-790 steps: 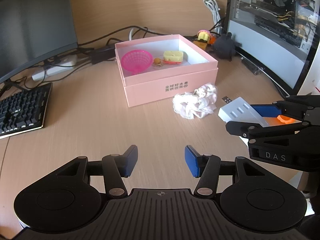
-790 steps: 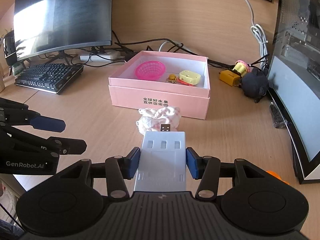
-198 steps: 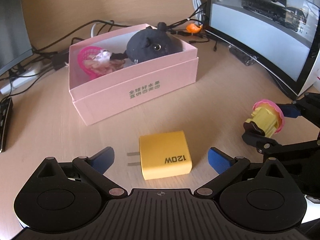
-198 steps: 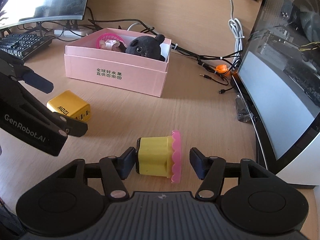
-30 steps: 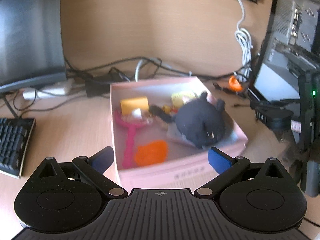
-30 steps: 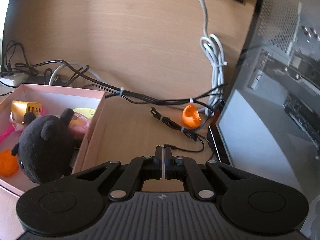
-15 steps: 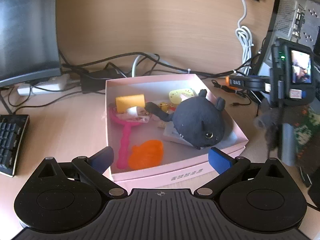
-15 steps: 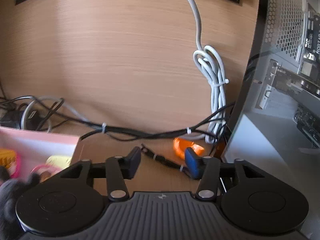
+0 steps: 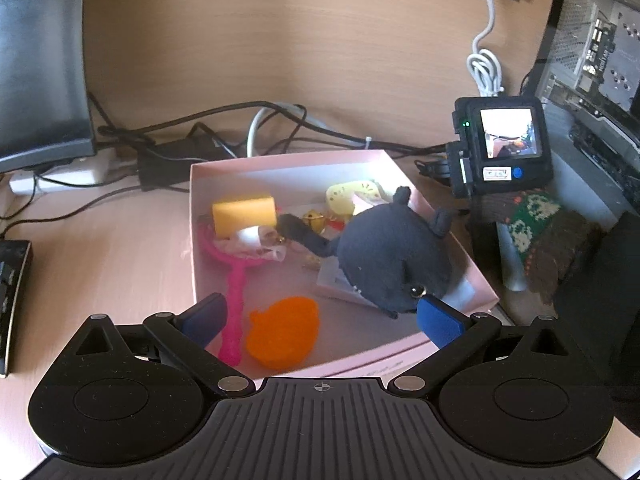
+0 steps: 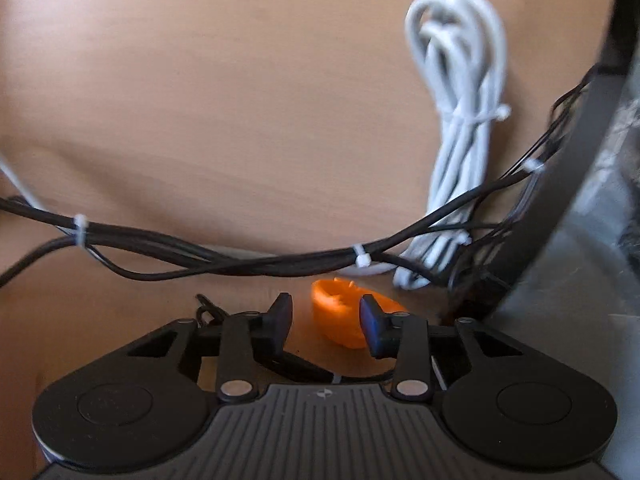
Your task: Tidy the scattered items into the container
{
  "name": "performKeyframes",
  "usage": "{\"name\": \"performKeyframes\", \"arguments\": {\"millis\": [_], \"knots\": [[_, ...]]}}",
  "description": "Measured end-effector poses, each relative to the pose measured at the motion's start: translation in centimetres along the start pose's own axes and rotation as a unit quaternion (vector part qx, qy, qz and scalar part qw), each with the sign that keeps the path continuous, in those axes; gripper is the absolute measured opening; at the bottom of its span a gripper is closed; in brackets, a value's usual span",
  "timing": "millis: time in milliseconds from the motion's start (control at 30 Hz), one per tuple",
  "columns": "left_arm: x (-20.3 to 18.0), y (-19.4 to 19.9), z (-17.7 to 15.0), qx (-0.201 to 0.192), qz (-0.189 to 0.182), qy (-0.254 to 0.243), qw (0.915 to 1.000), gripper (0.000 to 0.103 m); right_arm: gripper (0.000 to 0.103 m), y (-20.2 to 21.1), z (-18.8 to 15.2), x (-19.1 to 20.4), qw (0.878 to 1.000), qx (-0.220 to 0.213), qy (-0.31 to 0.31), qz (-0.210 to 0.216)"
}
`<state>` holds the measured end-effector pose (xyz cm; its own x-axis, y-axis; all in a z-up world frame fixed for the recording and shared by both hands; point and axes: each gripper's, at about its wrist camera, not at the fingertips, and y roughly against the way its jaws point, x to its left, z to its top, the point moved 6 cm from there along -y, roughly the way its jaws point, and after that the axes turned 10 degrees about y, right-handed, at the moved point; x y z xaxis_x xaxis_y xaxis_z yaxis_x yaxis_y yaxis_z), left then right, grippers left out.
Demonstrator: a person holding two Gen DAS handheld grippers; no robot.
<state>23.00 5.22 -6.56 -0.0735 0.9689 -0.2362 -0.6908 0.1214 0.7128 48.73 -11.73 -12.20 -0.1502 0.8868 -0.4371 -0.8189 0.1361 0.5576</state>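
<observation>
Both right gripper (image 10: 325, 322) fingers stand parted, the orange piece (image 10: 338, 316) between them, nearer the right one.

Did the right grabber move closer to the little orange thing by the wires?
Yes. The right gripper has moved forward toward the wall; the orange piece, far ahead a second ago, now sits between its open fingers.

The wooden counter (image 9: 100, 248) carries a pink box (image 9: 476, 276) ahead of the left jaws, and an orange piece (image 10: 336, 316) between the right jaws.
</observation>
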Motion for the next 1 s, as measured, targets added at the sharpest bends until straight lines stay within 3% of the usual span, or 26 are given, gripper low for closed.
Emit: {"name": "performKeyframes", "arguments": {"millis": [33,100,367,533,800,1000], "knots": [[0.1,-0.2,0.0,0.001,0.002,0.002,1.0,0.103,0.022,-0.4,0.0,0.0,1.0,0.004,0.002,0.003],[0.4,-0.4,0.0,0.003,0.004,0.005,1.0,0.103,0.012,-0.6,0.2,-0.1,1.0,0.008,0.002,0.017],[0.3,0.3,0.1,-0.012,0.001,0.0,0.9999,0.103,0.012,5.4,-0.4,0.0,0.999,-0.027,0.008,0.038],[0.2,1.7,-1.5,-0.011,0.012,-0.028,0.9995,0.103,0.012,13.1,-3.3,-0.2,0.995,-0.045,0.013,0.092],[0.9,4.5,-7.3,0.023,0.013,-0.073,0.997,0.103,0.012,23.2,-10.6,0.6,0.979,-0.023,0.074,0.189],[2.3,5.9,-10.7,0.042,0.029,-0.081,0.9954,0.103,0.012,26.8,-13.2,4.6,0.961,-0.016,0.097,0.259]]}}
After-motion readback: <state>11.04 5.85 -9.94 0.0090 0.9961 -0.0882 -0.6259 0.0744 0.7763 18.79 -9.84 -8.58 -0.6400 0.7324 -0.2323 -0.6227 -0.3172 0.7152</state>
